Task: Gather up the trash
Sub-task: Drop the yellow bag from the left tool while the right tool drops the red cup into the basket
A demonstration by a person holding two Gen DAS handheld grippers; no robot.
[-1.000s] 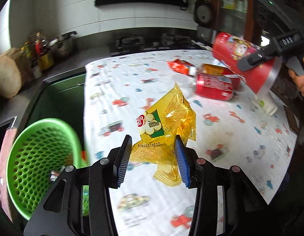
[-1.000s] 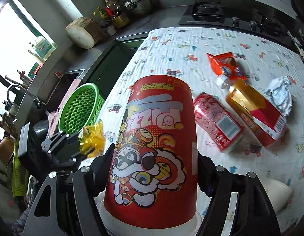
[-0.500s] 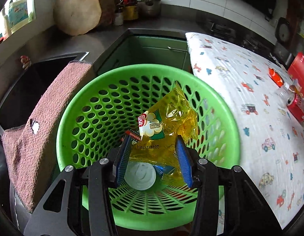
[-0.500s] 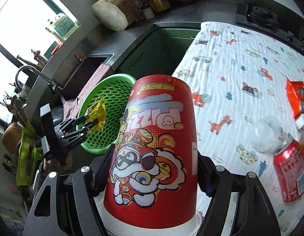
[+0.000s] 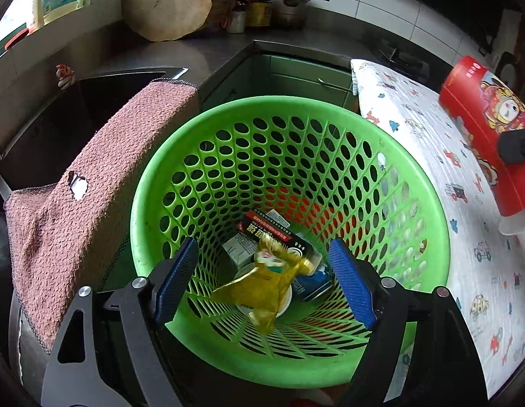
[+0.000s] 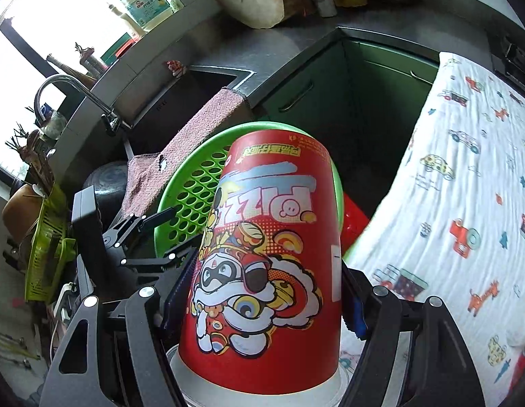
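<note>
Hovering over the green basket (image 5: 153,183), the left gripper (image 5: 265,281) stands spread and empty, the yellow wrapper (image 5: 262,288) lying among trash in the basket's bottom, while the right gripper (image 6: 262,291) clamps the red cup (image 6: 272,257) beside the basket.

A dark kitchen surface (image 5: 167,57) runs round a sink (image 6: 181,91) with a curved tap (image 6: 75,91). Daylight pours through the window (image 6: 35,10); white tiles (image 5: 391,10) line the wall.

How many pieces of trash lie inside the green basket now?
About 4: yellow wrapper, black packet, white carton, blue can, all at the basket bottom. More may be hidden.
</note>
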